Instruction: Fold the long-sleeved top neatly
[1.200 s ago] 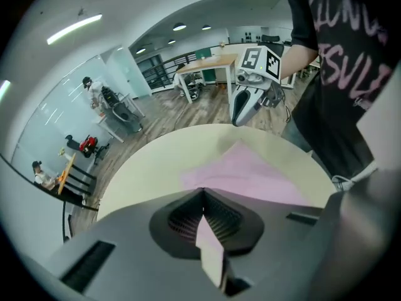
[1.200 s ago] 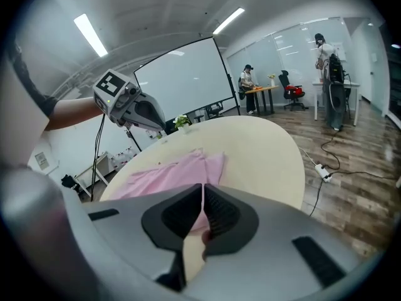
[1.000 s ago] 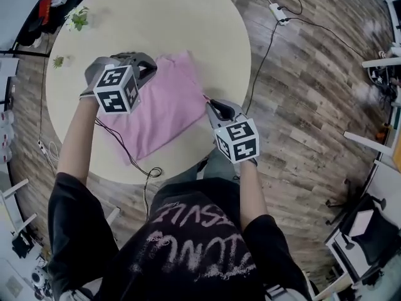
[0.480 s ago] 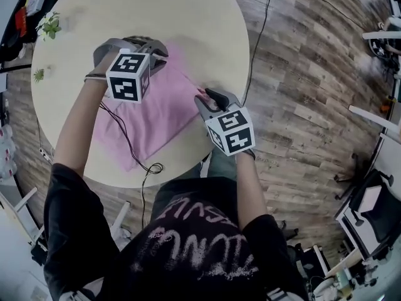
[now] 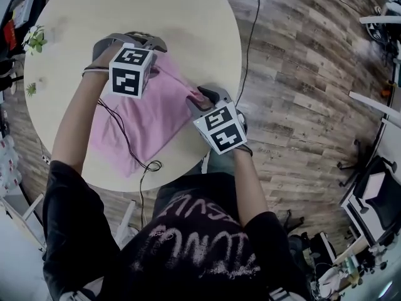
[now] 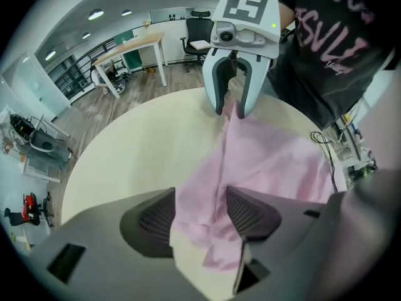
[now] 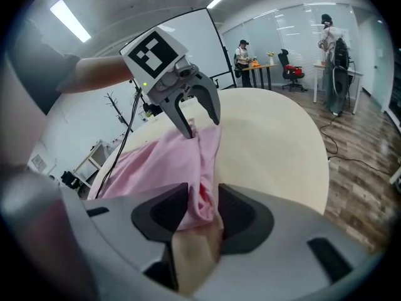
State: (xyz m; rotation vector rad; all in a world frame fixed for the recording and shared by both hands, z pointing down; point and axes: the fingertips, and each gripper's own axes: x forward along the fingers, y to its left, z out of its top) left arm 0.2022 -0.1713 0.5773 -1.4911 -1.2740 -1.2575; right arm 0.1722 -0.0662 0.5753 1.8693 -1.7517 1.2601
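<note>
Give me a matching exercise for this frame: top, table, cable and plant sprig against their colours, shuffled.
Things:
1. top
2. table
3. cable
4. sprig

Colours:
A. black
B. green
C. pink
D. cream

Pairs: 1-C; 2-D; 3-A; 4-B

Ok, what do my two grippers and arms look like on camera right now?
The left gripper and right gripper match: grey bodies, two curved jaws with dark ribbed pads, each topped by a white cube bearing black square markers. A thin black cable trails from the left one. The person wears a black short-sleeved T-shirt with pink lettering.
</note>
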